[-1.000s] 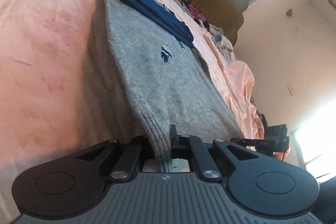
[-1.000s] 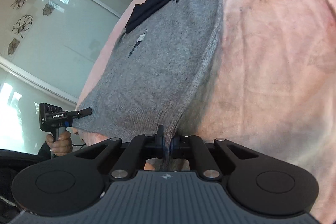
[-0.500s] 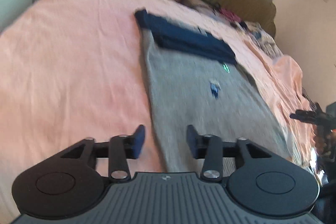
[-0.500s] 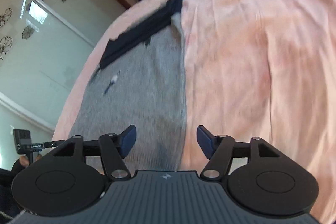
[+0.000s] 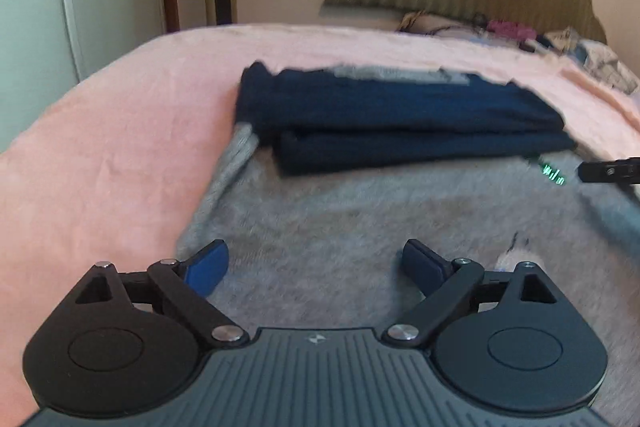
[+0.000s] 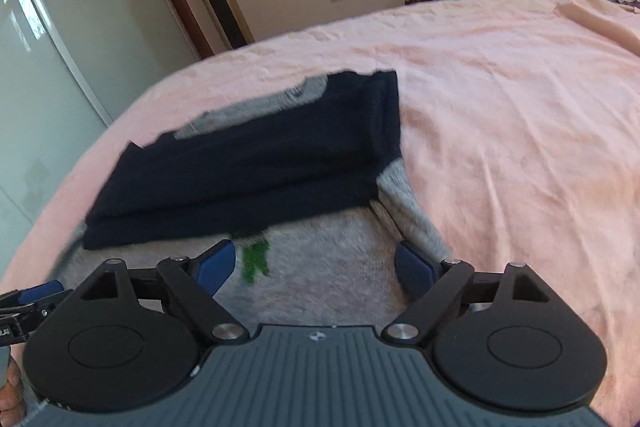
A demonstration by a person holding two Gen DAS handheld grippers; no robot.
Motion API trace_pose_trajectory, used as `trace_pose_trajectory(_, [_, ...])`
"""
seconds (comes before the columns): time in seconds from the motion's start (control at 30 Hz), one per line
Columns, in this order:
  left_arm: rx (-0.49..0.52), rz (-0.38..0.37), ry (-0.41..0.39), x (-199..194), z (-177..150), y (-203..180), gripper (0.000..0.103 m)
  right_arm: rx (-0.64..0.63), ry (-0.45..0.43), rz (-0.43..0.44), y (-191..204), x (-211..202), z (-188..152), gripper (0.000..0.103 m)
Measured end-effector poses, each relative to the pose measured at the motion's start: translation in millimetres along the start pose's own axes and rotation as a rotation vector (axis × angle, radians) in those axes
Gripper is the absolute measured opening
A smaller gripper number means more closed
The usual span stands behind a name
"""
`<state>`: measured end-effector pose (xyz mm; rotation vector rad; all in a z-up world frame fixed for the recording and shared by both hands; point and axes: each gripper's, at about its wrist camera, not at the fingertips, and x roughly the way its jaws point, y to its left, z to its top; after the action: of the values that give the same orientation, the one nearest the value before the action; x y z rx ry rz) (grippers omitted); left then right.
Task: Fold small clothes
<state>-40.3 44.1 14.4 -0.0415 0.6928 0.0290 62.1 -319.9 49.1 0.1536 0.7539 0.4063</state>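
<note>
Two tools over grey sweater (image 5: 360,227), jaws opening, nothing between pads: left tool (image 5: 316,267), right tool (image 6: 316,267). Sweater flat on pink bed (image 6: 500,99), dark navy sleeves (image 6: 248,167) folded across far end.

A grey knit sweater (image 5: 360,219) lies flat on the pink bed (image 5: 120,147), its navy sleeves (image 5: 400,123) folded in a stacked band across its far end.
</note>
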Motion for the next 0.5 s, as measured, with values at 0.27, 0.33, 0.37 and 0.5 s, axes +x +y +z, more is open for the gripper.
trace_pose_trajectory(0.27, [0.041, 0.048, 0.031, -11.1, -0.1, -6.9, 0.103, -0.192, -0.003, -0.079, 13.0, -9.3, -15.0, 0.084])
trace_pose_trajectory(0.33, [0.065, 0.035, 0.035, -27.4, -3.5, -13.0, 0.103, -0.188, 0.0, -0.134, 25.5, -20.9, -16.6, 0.085])
trace_pose_trajectory(0.37, [0.066, 0.002, 0.027, -34.9, -6.2, -16.0, 0.103, -0.171, -0.005, -0.114, 30.7, -32.2, -18.0, 0.085])
trace_pose_trajectory(0.5, [0.12, -0.03, 0.054, -35.1, -26.7, -28.8, 0.103, -0.17, -0.016, -0.031, 51.0, -58.3, -33.2, 0.1])
